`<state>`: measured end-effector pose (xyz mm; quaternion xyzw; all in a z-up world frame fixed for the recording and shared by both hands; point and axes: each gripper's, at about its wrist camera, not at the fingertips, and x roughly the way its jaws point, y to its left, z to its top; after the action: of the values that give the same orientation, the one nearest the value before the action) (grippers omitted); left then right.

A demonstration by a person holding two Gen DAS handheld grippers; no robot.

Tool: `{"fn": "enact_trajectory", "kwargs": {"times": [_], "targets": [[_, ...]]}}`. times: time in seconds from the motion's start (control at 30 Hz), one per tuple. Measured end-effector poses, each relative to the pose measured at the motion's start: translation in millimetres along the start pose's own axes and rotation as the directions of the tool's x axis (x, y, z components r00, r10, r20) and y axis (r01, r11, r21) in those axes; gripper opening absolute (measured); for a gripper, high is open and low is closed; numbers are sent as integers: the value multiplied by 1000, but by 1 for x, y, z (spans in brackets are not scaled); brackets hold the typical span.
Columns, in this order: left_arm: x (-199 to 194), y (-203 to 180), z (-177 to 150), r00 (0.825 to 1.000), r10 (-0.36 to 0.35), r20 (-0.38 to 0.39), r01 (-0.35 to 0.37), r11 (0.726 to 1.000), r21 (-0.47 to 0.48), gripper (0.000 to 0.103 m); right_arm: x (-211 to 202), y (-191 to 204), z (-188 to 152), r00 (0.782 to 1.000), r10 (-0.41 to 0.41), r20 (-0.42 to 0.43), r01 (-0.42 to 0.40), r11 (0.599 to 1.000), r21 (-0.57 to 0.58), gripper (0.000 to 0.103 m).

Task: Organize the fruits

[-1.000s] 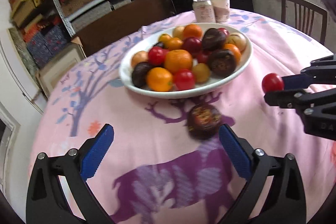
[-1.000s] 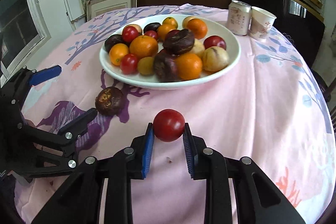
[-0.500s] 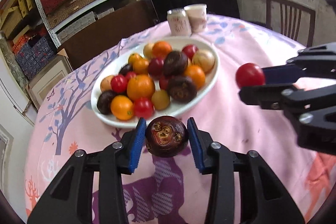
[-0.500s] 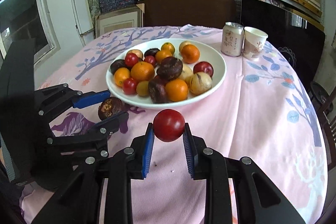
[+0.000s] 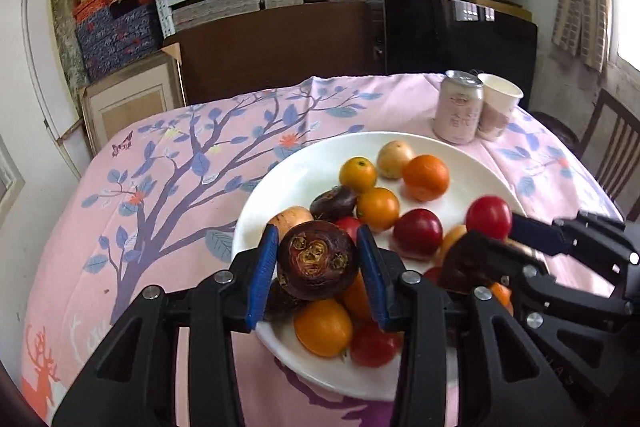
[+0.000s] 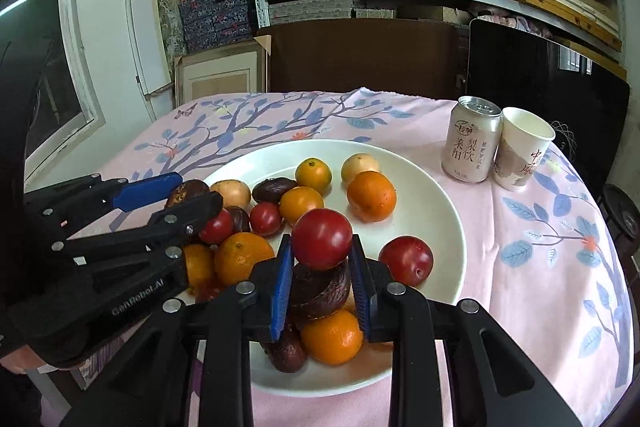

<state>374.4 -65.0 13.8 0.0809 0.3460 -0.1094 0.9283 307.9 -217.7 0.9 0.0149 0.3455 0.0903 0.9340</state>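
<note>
Both grippers have carried their fruit from beside the plate to above it, and the dark fruit that lay on the cloth a second ago is now lifted clear. Left gripper (image 5: 318,269): its jaws have just been closing, from spread wide to pinching the mangosteen (image 5: 318,259) across its widest part, calyx end facing the camera. Right gripper (image 6: 320,267): pressed in on the red plum (image 6: 322,244), which sits high between the pads, near their tips.

Directly below and ahead of both grippers lies the white plate (image 6: 448,211), loaded with oranges, red fruits, dark fruits and pale yellow fruits. An open patch of plate shows ahead and to the right of the right gripper, next to a second red plum (image 6: 406,260). Further ahead and to the right stand a drink can (image 6: 472,145) and a paper cup (image 6: 522,153), touching each other, on the desk (image 6: 560,227) with its pink printed cloth.

Handling, as judged: the mangosteen has a stiff, thick rind and tolerates a firm grip across its middle. The red plum is smooth-skinned, likely slippery and prone to bruising; held near the pad tips, it could roll out. Both are light and round, so release them low over a gap, or they may roll off the pile.
</note>
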Motion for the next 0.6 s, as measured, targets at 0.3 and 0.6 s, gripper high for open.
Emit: {"fn": "enact_trajectory", "kwargs": {"times": [0.3, 0.6], "targets": [[-55, 14, -35, 998, 63, 3, -63, 998, -11, 99, -60, -18, -27, 987, -159, 24, 158, 987, 36, 99], [-173, -20, -92, 986, 7, 165, -12, 999, 31, 99, -133, -19, -85, 986, -168, -4, 165, 967, 193, 99]]}}
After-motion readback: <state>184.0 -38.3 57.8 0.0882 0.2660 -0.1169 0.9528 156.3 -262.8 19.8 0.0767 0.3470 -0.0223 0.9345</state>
